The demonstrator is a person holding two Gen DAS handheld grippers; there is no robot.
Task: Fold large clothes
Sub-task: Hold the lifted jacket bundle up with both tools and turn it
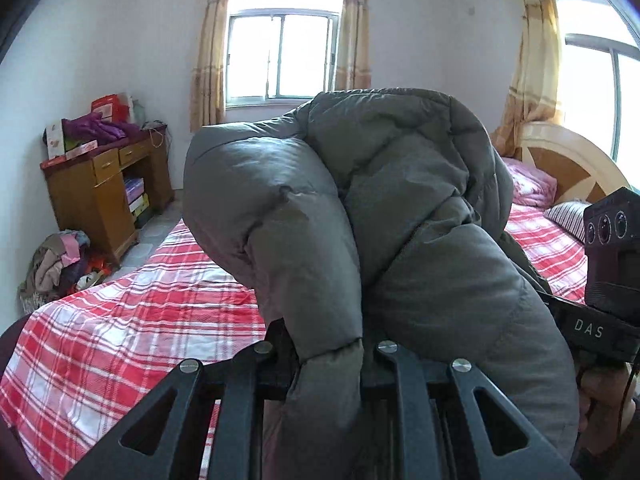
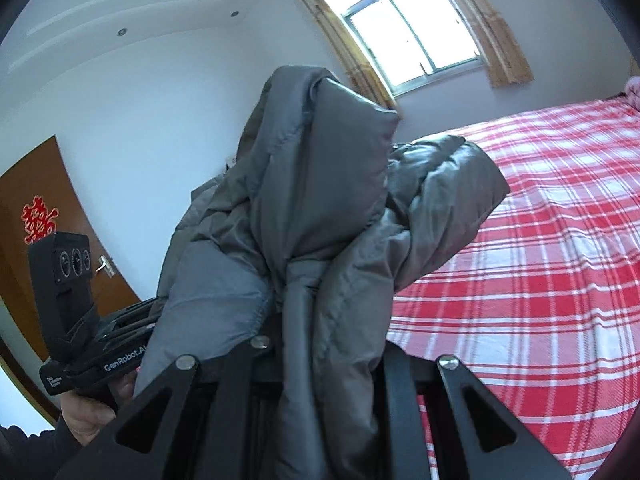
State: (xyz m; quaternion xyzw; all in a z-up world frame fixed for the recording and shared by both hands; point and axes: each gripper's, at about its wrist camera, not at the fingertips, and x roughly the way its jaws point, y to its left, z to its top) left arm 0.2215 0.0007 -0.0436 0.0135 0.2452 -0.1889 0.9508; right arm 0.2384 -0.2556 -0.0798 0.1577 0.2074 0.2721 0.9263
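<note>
A large grey-green puffer jacket [image 1: 360,208] is held up in the air above the bed. My left gripper [image 1: 328,356] is shut on a fold of the jacket, which bulges up and over its fingers. My right gripper [image 2: 332,320] is shut on another bunched fold of the jacket [image 2: 320,184], which drapes up and to both sides. The right gripper's body shows at the right edge of the left wrist view [image 1: 608,280]. The left gripper's body shows at the left of the right wrist view [image 2: 80,320]. Both sets of fingertips are hidden by fabric.
A bed with a red and white plaid sheet [image 1: 132,320] lies below; it also shows in the right wrist view [image 2: 540,240]. Pillows [image 1: 528,184] and a wooden headboard [image 1: 572,160] are at the right. A wooden desk [image 1: 104,188] and a clothes pile [image 1: 56,264] stand at the left.
</note>
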